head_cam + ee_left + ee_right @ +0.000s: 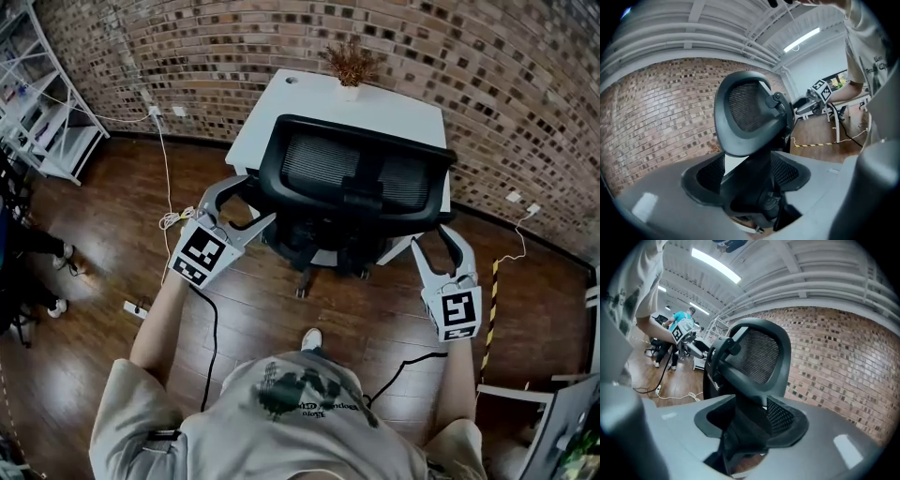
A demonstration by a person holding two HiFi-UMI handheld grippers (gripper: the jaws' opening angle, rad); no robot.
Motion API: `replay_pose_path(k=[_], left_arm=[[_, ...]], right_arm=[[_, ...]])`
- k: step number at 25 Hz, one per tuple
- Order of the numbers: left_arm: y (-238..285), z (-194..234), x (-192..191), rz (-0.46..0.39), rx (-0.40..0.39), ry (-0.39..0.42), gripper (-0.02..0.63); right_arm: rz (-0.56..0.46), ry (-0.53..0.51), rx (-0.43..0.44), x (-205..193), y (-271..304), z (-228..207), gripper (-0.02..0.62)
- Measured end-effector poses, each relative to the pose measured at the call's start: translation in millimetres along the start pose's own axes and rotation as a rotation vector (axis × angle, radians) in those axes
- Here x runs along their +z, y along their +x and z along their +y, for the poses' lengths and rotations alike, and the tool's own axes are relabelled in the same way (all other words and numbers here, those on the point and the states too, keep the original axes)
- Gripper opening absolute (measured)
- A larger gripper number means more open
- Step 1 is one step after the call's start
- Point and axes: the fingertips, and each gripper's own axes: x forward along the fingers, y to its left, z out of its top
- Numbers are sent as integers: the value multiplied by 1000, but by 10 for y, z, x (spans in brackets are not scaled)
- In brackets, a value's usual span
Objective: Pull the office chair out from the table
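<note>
Left gripper: jaws spread wide at the left side of the office chair, with the chair frame showing between them; grip not closed.
Right gripper: jaws also apart, at the chair's right side; contact unclear.
Office chair: tucked against the white table, backrest toward the person.
Table: against the brick wall, with a potted plant at its far edge.

The left tongs stand apart, the office chair framed between their jaws.
</note>
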Motion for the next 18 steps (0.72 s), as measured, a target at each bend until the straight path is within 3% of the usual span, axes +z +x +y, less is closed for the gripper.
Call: replay_pose_path(k=[6,10,14,18], left_arm=[[146,65,-161,64,-37,37,331],[231,123,-263,138,-80,104,353],[379,112,-325,195,-131,143,353],[444,94,-329,221,-143,164,356]], right_arm=[[59,-115,69,-191,110,-235,218],[123,-163,165,-416,248,-265,296],[176,-278,241,-557,434,-280,298],[189,-308,311,-565,574,-246,301]])
